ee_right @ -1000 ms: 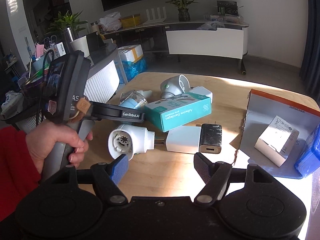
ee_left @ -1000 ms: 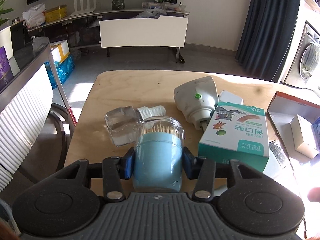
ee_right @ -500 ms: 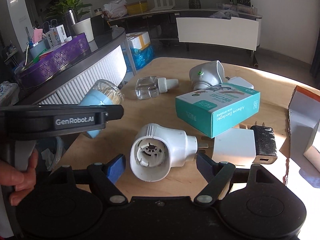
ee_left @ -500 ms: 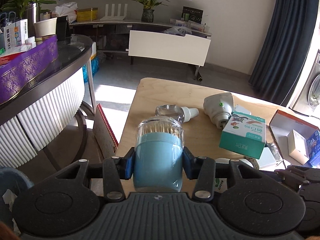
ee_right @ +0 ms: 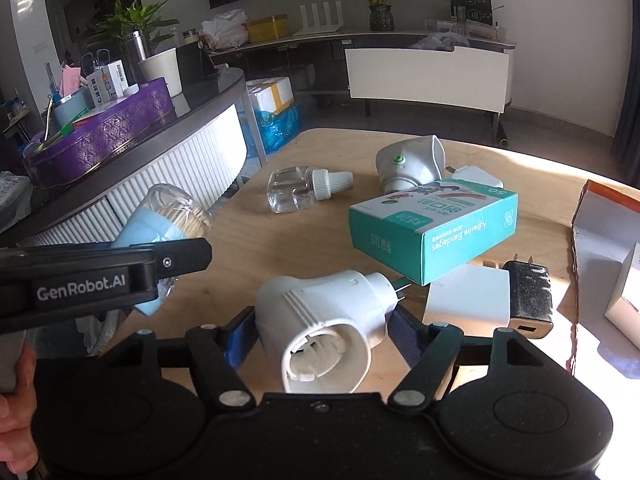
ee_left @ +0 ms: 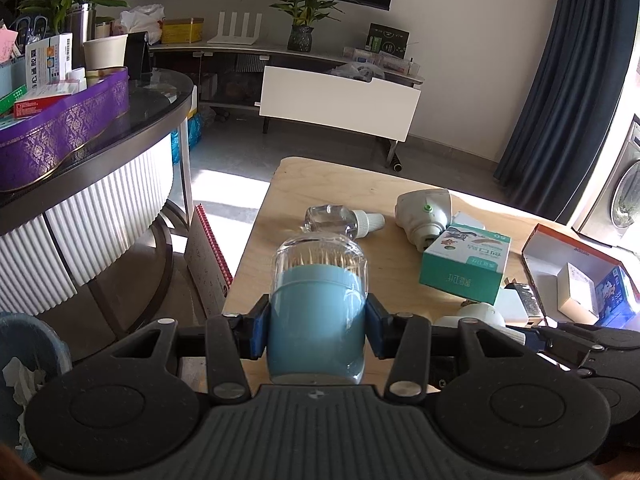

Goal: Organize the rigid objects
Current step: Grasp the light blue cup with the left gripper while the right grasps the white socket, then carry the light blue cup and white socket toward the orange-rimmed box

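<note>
My left gripper [ee_left: 318, 328] is shut on a pale blue toothpick holder [ee_left: 316, 312] with a clear dome lid, held off the left edge of the wooden table [ee_left: 320, 184]. The right wrist view shows the same toothpick holder [ee_right: 160, 224] at the left, tilted. Low over the table, my right gripper [ee_right: 322, 332] has its jaws closing around a white plug-in device [ee_right: 320, 320]. The pads stand close beside its sides, and no firm press is visible. The right gripper [ee_left: 536, 330] also shows at the left wrist view's lower right.
On the table lie a clear liquid bottle [ee_right: 296, 192], a grey-white device with a green button [ee_right: 408, 160], a teal bandage box [ee_right: 432, 220], a white charger [ee_right: 468, 296] and a black charger [ee_right: 528, 296]. An open cardboard box [ee_right: 600, 216] holding small boxes sits right. A counter [ee_right: 160, 168] stands left.
My right gripper moved forward and down until the white plug-in device lies between its jaws. My left gripper carried the toothpick holder up and back, off the table's left side.
</note>
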A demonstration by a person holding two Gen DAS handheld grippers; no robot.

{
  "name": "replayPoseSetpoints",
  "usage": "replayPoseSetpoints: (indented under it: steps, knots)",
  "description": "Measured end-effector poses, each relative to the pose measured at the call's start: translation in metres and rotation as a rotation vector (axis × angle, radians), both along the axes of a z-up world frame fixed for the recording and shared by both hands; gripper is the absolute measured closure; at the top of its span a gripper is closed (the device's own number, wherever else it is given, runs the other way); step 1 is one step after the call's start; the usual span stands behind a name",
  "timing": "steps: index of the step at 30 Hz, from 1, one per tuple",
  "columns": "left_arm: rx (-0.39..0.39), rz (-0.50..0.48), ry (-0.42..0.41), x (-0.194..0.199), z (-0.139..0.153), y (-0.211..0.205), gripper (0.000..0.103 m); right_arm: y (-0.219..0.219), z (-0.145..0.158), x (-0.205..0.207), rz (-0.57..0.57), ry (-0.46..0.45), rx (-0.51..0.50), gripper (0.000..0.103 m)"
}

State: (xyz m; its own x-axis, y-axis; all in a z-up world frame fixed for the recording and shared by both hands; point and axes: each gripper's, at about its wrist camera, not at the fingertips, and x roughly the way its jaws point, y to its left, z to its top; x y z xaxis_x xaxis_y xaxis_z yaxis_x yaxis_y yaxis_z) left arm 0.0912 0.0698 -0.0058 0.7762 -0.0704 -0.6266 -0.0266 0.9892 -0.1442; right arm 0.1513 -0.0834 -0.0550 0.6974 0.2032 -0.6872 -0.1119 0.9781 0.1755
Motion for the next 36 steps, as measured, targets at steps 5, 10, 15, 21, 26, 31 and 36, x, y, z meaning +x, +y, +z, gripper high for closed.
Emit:
replayPoseSetpoints:
  steps: [5,10,15,21,26,31,36]
  knots:
    - [0.006,0.005,-0.011,-0.011,0.007,-0.008,0.056,-0.008,0.022,-0.024,-0.004,-0.046,-0.002,0.019]
    - [0.011,0.006,-0.026,-0.022,0.016,-0.016,0.056,-0.017,0.042,-0.046,-0.035,-0.099,-0.041,0.019]
    - [0.015,-0.005,-0.038,-0.034,0.022,-0.03,0.056,-0.029,0.055,-0.063,-0.07,-0.125,-0.042,0.019]
    - [0.016,-0.015,-0.041,-0.042,0.027,-0.041,0.056,-0.037,0.066,-0.081,-0.087,-0.144,-0.043,0.019]
    - [0.027,-0.026,-0.052,-0.05,0.031,-0.049,0.056,-0.04,0.072,-0.092,-0.092,-0.156,-0.041,0.019]
    - [0.035,-0.033,-0.065,-0.056,0.036,-0.054,0.056,-0.041,0.077,-0.102,-0.097,-0.173,-0.04,0.019]
    - [0.033,-0.035,-0.073,-0.061,0.039,-0.059,0.056,-0.044,0.082,-0.112,-0.105,-0.187,-0.043,0.019]
